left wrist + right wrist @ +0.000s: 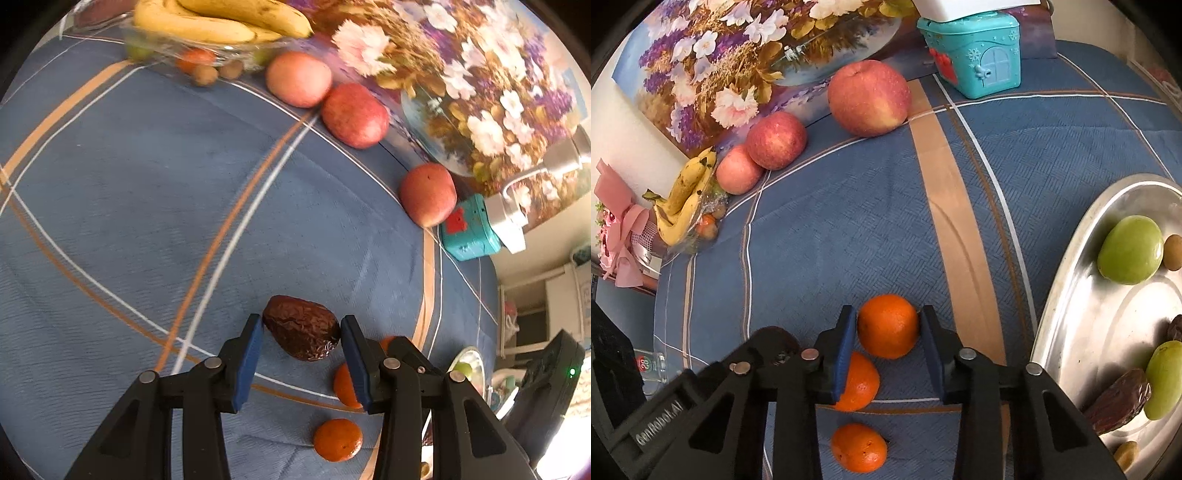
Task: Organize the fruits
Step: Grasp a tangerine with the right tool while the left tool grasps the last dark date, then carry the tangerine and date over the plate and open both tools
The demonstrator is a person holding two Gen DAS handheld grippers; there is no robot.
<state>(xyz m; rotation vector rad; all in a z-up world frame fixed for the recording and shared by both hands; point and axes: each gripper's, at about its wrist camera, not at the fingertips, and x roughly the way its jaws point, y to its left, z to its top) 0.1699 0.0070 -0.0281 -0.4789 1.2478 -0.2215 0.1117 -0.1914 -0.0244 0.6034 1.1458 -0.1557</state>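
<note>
My left gripper (302, 326) is open, its blue pads on either side of a wrinkled dark brown date (301, 328) lying on the blue cloth; a small gap shows by each pad. My right gripper (888, 325) is open around an orange tangerine (888, 325), pads close to its sides. Two more tangerines (857, 382) (858, 447) lie below it between the arms. They also show in the left wrist view (338, 439). A steel tray (1108, 321) at the right holds green fruits (1131, 249), dates (1117, 400) and small brown fruits.
Three red apples (868, 98) (775, 140) (738, 169) line the back by a flower painting (738, 55). Bananas (685, 195) lie on a clear dish with small fruits at the far left. A teal toy house (973, 48) stands at the back right.
</note>
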